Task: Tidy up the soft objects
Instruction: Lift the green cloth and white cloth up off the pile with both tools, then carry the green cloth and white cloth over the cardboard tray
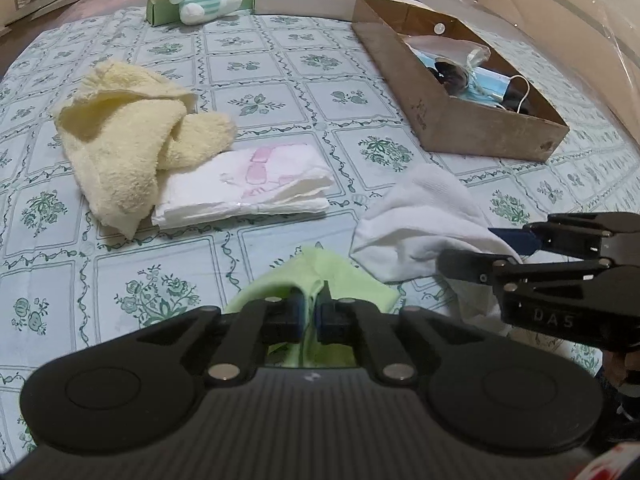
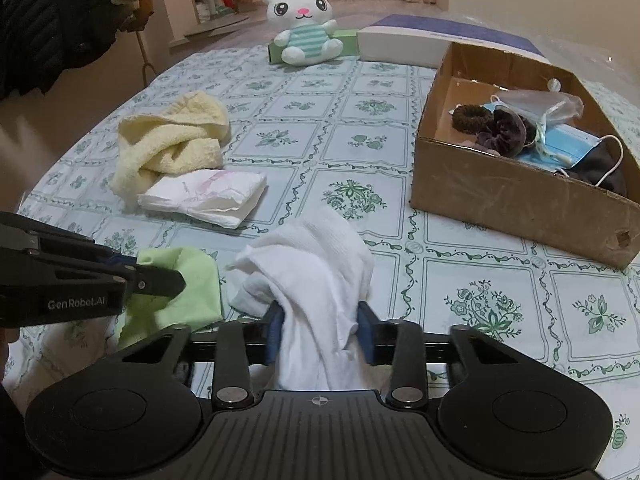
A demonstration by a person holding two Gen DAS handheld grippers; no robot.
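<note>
My left gripper (image 1: 309, 314) is shut on a light green cloth (image 1: 320, 276), which also shows in the right wrist view (image 2: 180, 292). My right gripper (image 2: 320, 330) is shut on a white sock (image 2: 316, 272), which lies bunched on the table to the right of the green cloth in the left wrist view (image 1: 420, 228). A yellow towel (image 1: 124, 140) and a folded white diaper (image 1: 248, 188) lie together further back on the left. A cardboard box (image 2: 516, 196) at the right holds hair scrunchies, a blue face mask and a plastic bag.
A white plush toy (image 2: 304, 24) sits at the far edge against a green box (image 1: 160, 8) and a white and blue box (image 2: 432, 40). The table carries a green floral cloth (image 2: 352, 128). Dark coats hang at the far left in the right wrist view.
</note>
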